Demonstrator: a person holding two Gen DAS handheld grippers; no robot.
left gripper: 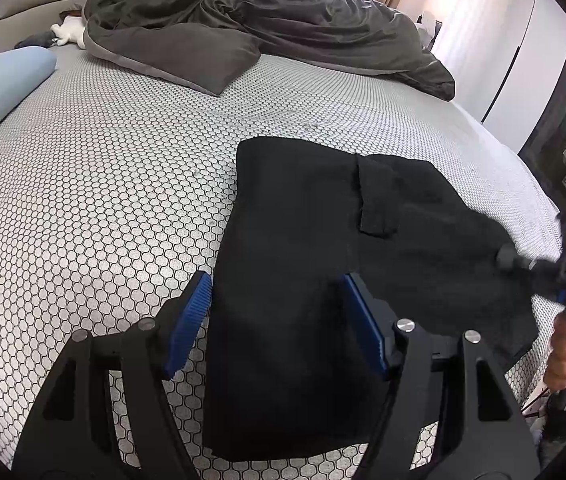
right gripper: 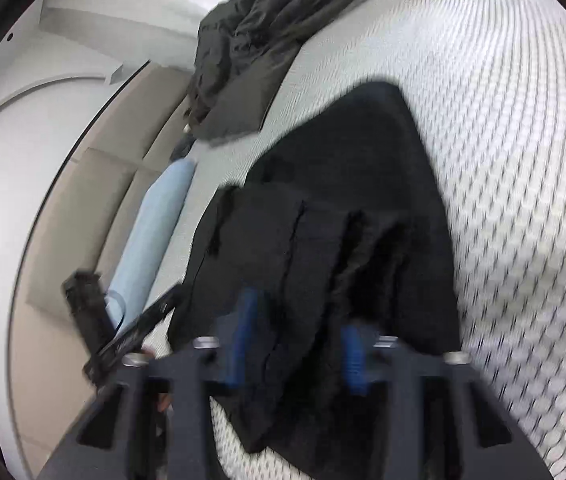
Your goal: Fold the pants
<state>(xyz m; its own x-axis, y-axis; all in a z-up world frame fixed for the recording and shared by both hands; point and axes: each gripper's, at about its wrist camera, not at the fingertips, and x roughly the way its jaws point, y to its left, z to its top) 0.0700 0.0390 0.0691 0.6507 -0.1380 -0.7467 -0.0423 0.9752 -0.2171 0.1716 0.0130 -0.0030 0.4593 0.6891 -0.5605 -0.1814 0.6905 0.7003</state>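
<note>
The right tongs [right gripper: 295, 348] seem clamped on the pants' [left gripper: 303, 280] near-right edge; blur prevents certainty. The left tongs [left gripper: 279, 320] stand apart, straddling the cloth. Carry that edge leftward low over the bed [left gripper: 103, 200], keeping layers aligned.

Black, angular left tongs [left gripper: 277, 320] fill the lower frame, with ribbed blue pads [left gripper: 189, 320] and silver round screws [left gripper: 404, 325]; the blurred right tongs [right gripper: 297, 344] match, lower centre.

No text, label or number can be read anywhere.
</note>
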